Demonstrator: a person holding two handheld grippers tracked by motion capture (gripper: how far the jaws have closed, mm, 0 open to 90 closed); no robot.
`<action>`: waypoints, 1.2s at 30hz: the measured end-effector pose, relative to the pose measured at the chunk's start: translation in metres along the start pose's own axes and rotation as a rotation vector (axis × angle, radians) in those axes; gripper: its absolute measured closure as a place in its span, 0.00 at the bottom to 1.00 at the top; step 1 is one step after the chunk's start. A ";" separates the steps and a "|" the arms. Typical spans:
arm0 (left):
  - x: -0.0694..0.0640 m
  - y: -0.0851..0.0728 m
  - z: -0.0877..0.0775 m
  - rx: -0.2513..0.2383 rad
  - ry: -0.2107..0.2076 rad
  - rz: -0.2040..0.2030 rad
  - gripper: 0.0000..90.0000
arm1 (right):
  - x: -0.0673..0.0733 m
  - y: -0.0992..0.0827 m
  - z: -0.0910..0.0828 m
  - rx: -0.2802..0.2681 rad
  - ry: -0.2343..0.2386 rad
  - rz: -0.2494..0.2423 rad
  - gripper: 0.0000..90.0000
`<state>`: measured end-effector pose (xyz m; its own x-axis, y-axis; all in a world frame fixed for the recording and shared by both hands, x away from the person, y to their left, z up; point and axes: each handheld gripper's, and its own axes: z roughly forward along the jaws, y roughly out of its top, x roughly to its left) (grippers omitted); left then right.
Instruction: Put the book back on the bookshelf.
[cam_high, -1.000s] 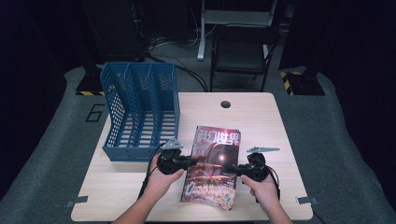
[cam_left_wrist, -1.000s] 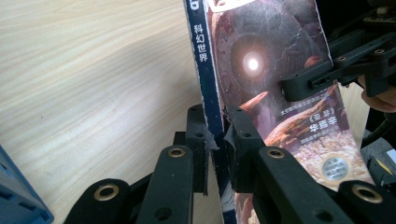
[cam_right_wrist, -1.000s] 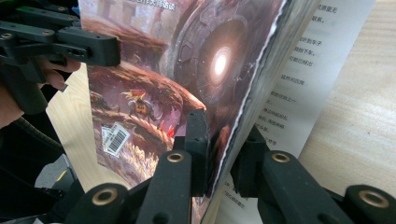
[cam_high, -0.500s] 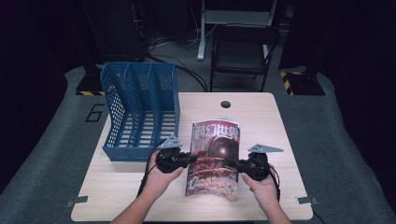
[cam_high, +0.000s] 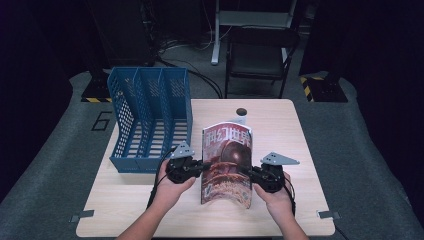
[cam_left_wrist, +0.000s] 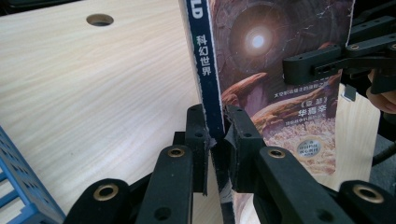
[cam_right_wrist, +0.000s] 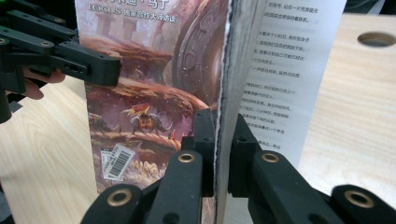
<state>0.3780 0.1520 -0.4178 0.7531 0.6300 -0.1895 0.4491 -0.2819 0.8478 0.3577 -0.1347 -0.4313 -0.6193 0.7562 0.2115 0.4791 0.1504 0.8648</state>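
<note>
I am raising the magazine (cam_high: 227, 160) off the table's (cam_high: 150, 200) near edge — both the left gripper (cam_high: 200, 165) and the right gripper (cam_high: 249, 172) clamping its sides — so it is nearly upright for the blue file rack (cam_high: 150, 117).

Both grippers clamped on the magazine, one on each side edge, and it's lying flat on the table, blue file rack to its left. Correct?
Not quite: the magazine isn't lying flat. In the high view it stands up off the table, cover facing the person. The rest holds: the left gripper is shut on the spine edge, the right gripper on the open page edge, and the blue file rack stands to its left.
</note>
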 end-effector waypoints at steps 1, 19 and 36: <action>0.000 0.000 0.000 -0.011 0.005 0.005 0.90 | 0.001 0.001 0.000 -0.007 0.003 -0.007 0.95; -0.003 -0.017 -0.004 -0.059 0.004 0.013 0.90 | 0.003 -0.010 0.000 -0.068 -0.017 -0.033 0.94; -0.010 -0.024 -0.010 -0.071 0.008 0.019 0.92 | -0.002 -0.013 -0.007 -0.043 -0.003 -0.003 0.85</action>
<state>0.3553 0.1599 -0.4309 0.7575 0.6305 -0.1693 0.3990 -0.2418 0.8845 0.3488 -0.1428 -0.4397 -0.6187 0.7578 0.2074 0.4499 0.1253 0.8842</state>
